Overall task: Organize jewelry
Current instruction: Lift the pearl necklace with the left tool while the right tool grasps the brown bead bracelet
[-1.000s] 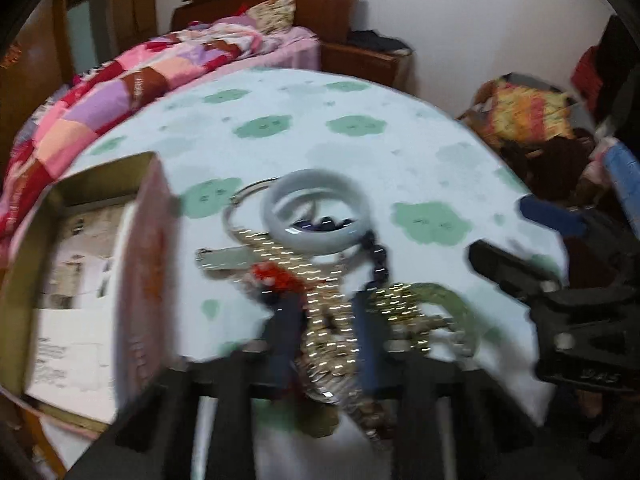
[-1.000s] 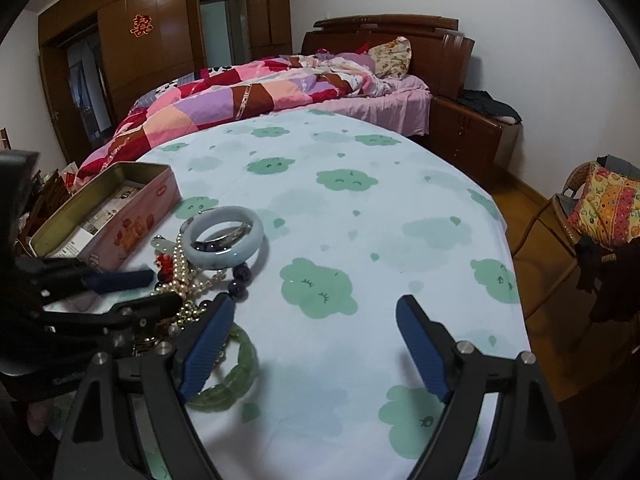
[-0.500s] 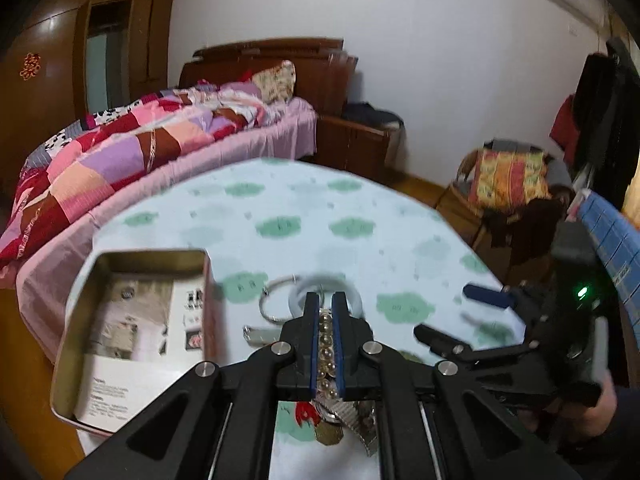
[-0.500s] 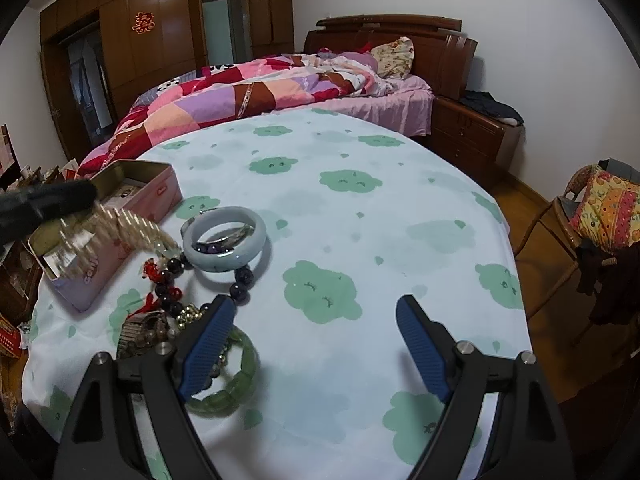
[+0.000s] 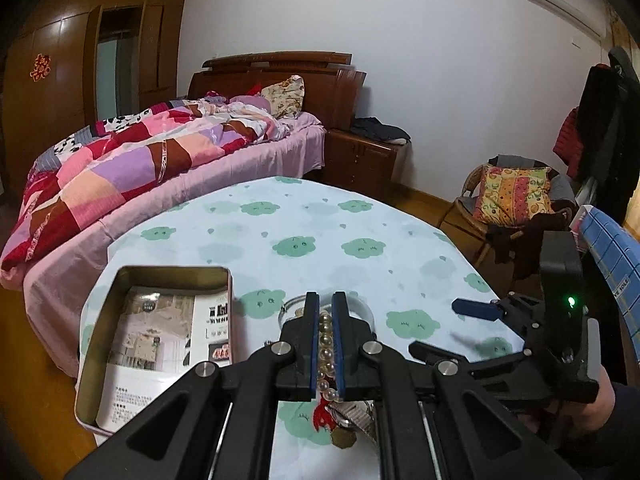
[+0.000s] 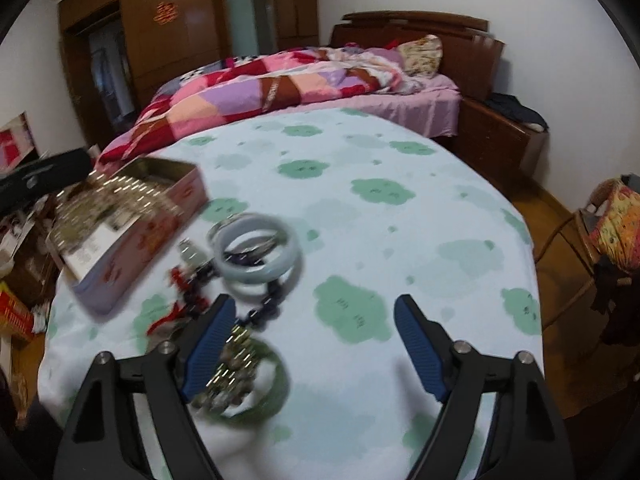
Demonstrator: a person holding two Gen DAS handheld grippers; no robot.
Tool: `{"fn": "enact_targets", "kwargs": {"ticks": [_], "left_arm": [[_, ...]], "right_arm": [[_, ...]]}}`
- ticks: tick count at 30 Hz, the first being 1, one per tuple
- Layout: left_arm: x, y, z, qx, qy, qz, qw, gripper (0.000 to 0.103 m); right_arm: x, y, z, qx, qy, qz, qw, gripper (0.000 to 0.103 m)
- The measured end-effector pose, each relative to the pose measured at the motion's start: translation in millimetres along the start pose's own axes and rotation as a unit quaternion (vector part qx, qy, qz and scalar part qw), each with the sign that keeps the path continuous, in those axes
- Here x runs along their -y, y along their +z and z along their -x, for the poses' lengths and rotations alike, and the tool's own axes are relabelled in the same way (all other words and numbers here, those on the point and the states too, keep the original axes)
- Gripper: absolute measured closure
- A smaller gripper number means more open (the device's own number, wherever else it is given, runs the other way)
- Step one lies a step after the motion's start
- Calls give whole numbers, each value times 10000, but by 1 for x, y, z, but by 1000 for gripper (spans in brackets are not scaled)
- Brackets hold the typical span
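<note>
My left gripper (image 5: pixel 326 300) is shut on a pearl bead necklace (image 5: pixel 326 356), lifted above the table; in the right wrist view the strand (image 6: pixel 116 196) hangs blurred over the open tin box (image 5: pixel 160 344) (image 6: pixel 132 236). My right gripper (image 6: pixel 312 316) (image 5: pixel 460 324) is open and empty above the jewelry pile: a pale jade bangle (image 6: pixel 258 252), dark beads (image 6: pixel 262 312), a red charm (image 6: pixel 180 280), a green bead bracelet (image 6: pixel 260 388).
The round table has a white cloth with green clouds (image 5: pixel 320 232) (image 6: pixel 400 220). A bed with a patchwork quilt (image 5: pixel 140 160) stands behind it. A chair with a patterned cushion (image 5: pixel 512 196) is at the right.
My left gripper closed on the pearl necklace, lifted it off the pile and carried it toward the tin box. My right gripper moved forward over the pile.
</note>
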State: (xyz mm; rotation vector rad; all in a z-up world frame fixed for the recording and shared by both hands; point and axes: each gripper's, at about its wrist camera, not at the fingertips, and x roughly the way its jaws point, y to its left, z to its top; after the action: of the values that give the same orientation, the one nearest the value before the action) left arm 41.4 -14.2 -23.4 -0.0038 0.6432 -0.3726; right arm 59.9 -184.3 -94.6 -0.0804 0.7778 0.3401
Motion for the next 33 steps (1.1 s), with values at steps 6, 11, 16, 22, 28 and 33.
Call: {"fn": "enact_targets", "kwargs": {"ticks": [6, 11, 16, 22, 28, 33], "left_arm": [[-6, -16, 1, -163, 27, 133, 9998, 98], [-9, -19, 3, -155, 79, 169, 9997, 98], [-8, -24, 1, -196, 33, 132, 9997, 98], [-8, -27, 0, -220, -9, 133, 9997, 98], [-8, -27, 0, -210, -19, 138, 9997, 98], [-7, -28, 0, -220, -34, 139, 9997, 98]], "right_arm": [[-25, -21, 8, -329, 360, 424, 9979, 54], [-39, -22, 20, -279, 531, 635, 9962, 58], [-46, -25, 1, -577, 430, 780, 9944, 77], [-38, -29, -9, -799, 541, 633, 9933, 80], [-38, -29, -10, -820, 596, 621, 9929, 80], [-43, -29, -14, -850, 576, 790, 9916, 80]]}}
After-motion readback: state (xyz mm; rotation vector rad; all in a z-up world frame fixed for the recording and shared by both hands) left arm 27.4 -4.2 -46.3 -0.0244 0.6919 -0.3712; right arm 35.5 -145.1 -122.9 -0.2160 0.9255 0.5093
